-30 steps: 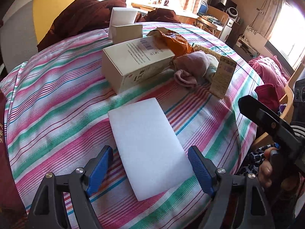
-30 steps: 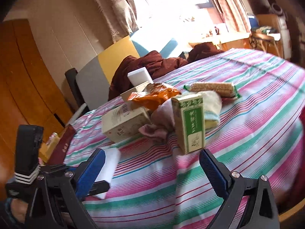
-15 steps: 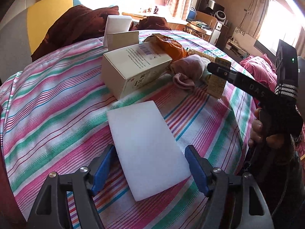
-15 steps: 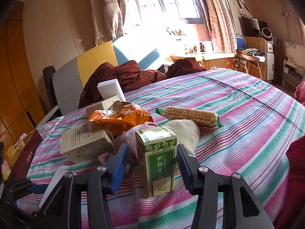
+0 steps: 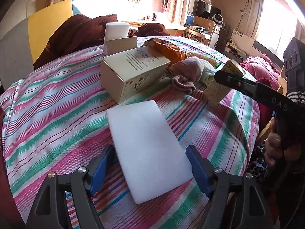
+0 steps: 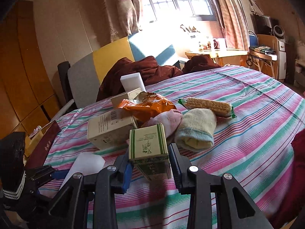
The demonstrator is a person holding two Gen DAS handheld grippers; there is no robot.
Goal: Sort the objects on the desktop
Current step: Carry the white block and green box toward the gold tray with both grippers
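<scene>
A flat white foam slab [image 5: 146, 145] lies on the striped tablecloth [image 5: 47, 114]. My left gripper [image 5: 150, 165] is open and straddles the slab's near end, its blue pads [image 5: 103, 167] close to the slab's long edges. In the right wrist view my right gripper [image 6: 150, 165] is shut on a green-and-beige tea box [image 6: 147, 147], which leans toward the camera. The same box [image 5: 217, 91] shows in the left wrist view under the right gripper's black finger [image 5: 240, 83].
Behind the box are a large beige carton [image 6: 106, 131], an orange snack bag [image 6: 148, 106], a pink sock [image 6: 167, 120], a yellow sock [image 6: 196, 131], a biscuit pack [image 6: 207, 105] and an upright white block [image 6: 132, 82]. A dark red book [image 6: 43, 147] sits at the left edge.
The right gripper moved forward to the green tea box and shut on it; the box now leans. The left gripper's fingers drew in a little around the white slab.
</scene>
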